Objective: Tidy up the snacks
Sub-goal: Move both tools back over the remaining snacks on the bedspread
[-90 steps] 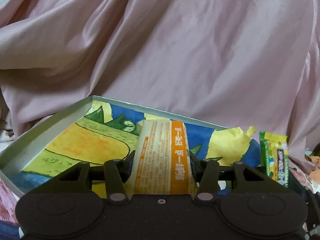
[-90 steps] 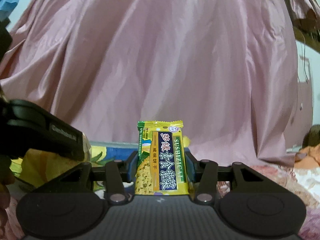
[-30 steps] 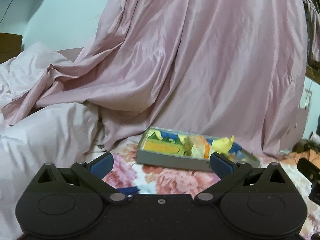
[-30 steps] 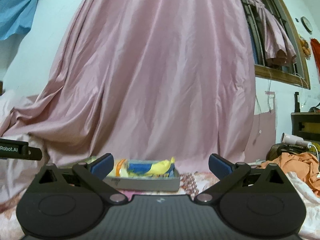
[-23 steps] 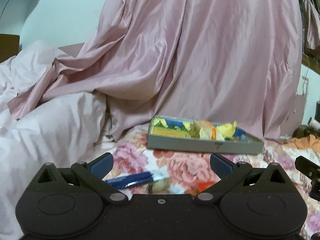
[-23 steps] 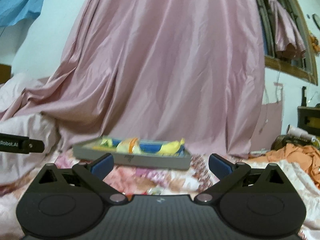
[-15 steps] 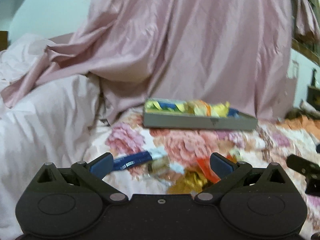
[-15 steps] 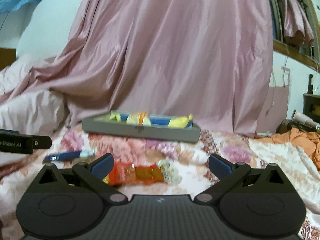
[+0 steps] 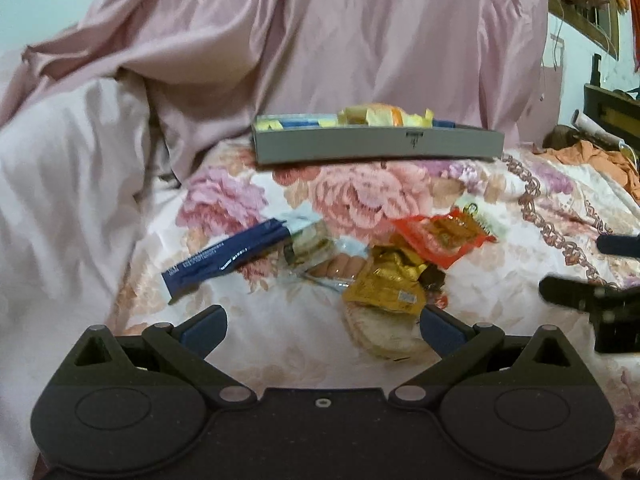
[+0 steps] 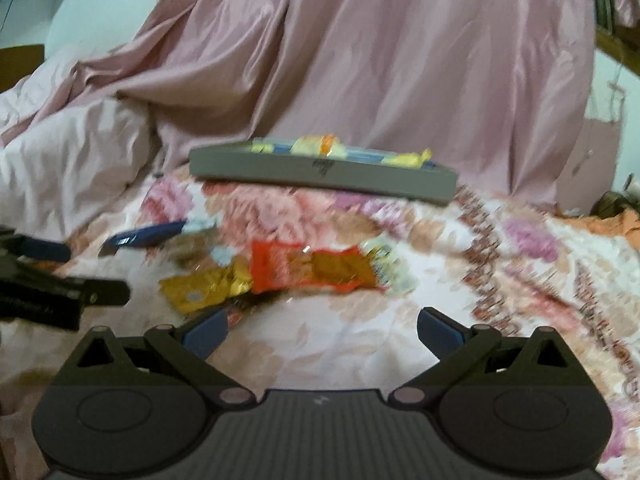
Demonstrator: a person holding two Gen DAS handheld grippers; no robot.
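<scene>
A grey box [image 9: 376, 146] [image 10: 320, 170] with several snack packets in it sits far back on the floral bedspread. Loose snacks lie in a pile nearer me: a blue stick packet [image 9: 228, 258] [image 10: 144, 236], a red-orange packet [image 9: 438, 236] [image 10: 308, 268], a gold packet [image 9: 386, 282] [image 10: 204, 288] and a pale round wrapped snack [image 9: 380, 330]. My left gripper [image 9: 322, 328] is open just before the pile, its right finger beside the pale snack. My right gripper [image 10: 322, 332] is open and empty, low over the bedspread in front of the red-orange packet.
Pink curtain fabric [image 9: 360, 40] hangs behind the box and a pale pink quilt [image 9: 68, 184] bulges at the left. Orange cloth [image 9: 592, 156] lies at the far right. The other gripper shows at the right edge [image 9: 592, 296] and at the left edge [image 10: 44, 288].
Both grippers let go of their packets into the box, drew back from it and dropped low toward the pile of loose snacks, which now lies close in front.
</scene>
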